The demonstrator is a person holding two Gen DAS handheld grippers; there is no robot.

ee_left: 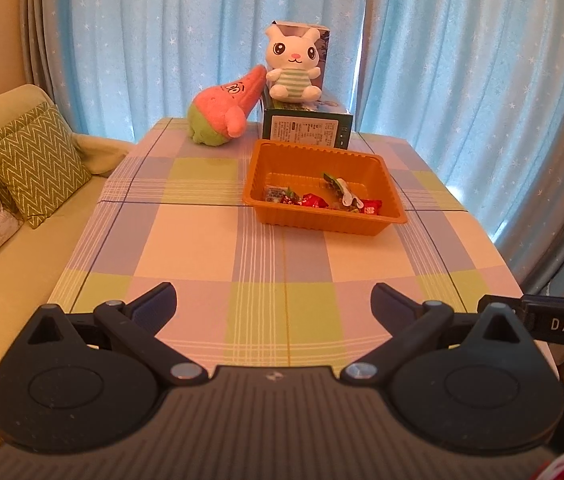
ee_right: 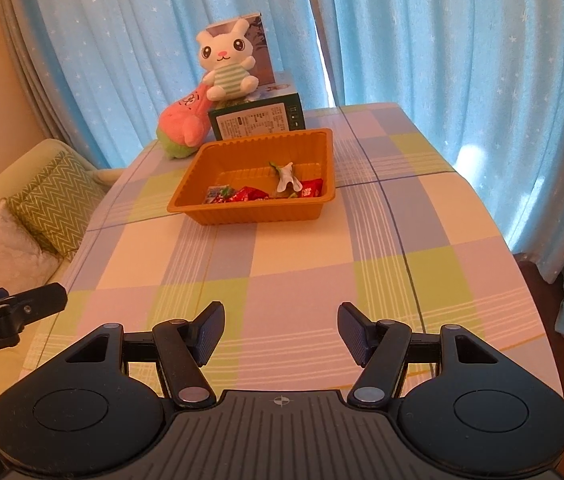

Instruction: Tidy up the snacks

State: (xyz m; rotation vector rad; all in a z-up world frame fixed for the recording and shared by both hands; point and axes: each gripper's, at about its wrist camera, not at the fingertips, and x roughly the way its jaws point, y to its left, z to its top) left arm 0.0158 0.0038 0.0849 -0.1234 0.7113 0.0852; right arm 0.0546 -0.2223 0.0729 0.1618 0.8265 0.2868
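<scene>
An orange plastic tray (ee_left: pixel 282 160) (ee_right: pixel 226 156) stands on the checked tablecloth toward the far side. Several wrapped snacks lie along its near wall: red packets (ee_left: pixel 313 201) (ee_right: pixel 248 194), a blue-green one (ee_left: pixel 274 193) (ee_right: pixel 214 193) and a white-green one (ee_left: pixel 345 190) (ee_right: pixel 286 176). My left gripper (ee_left: pixel 274 300) is open and empty above the near table edge, well short of the tray. My right gripper (ee_right: pixel 281 330) is open and empty, also near the front edge. Each gripper's side shows at the other view's edge.
A green box (ee_left: pixel 305 128) (ee_right: pixel 258 120) stands just behind the tray with a white bunny plush (ee_left: pixel 291 64) (ee_right: pixel 228 64) on top. A pink star plush (ee_left: pixel 222 112) (ee_right: pixel 184 124) leans beside it. A sofa with cushions (ee_left: pixel 30 160) (ee_right: pixel 54 200) is left of the table. Blue curtains hang behind.
</scene>
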